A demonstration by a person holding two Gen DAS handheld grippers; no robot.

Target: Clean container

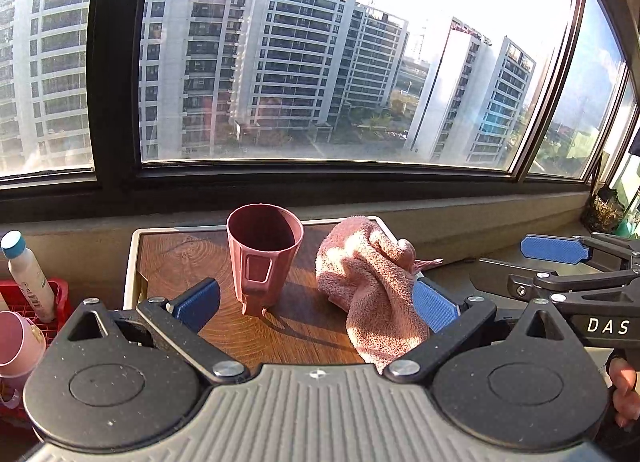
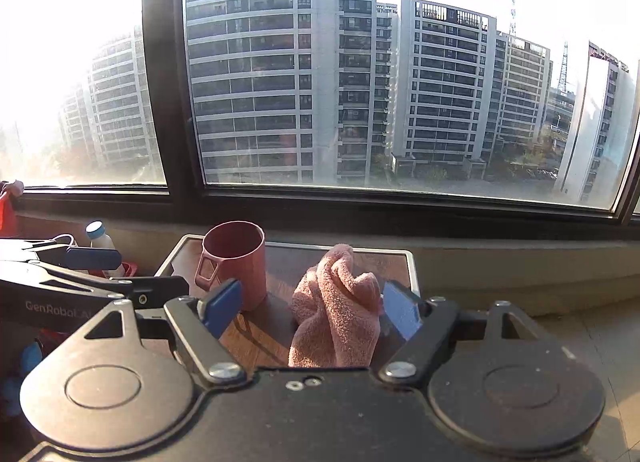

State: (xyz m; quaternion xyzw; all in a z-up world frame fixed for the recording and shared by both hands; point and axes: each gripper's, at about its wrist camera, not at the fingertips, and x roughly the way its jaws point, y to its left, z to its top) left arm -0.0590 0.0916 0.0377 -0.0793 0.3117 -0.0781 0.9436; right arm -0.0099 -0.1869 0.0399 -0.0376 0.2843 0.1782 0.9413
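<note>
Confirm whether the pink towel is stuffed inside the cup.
No: the pink towel lies crumpled on the wooden tray beside the upright pink cup, whose inside looks empty.

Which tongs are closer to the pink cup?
Left. The left tongs are open, with the pink cup just beyond, between their tips. The right tongs face the pink towel; the cup stands off to their left.

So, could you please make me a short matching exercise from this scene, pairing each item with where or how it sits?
Things:
1. pink cup
2. pink cloth
3. white bottle
4. left gripper

States:
a. standing in a red basket
b. open, holding nothing
c. upright on the wooden tray
d. crumpled beside the cup

Pairs: 1-c, 2-d, 3-a, 4-b
</note>
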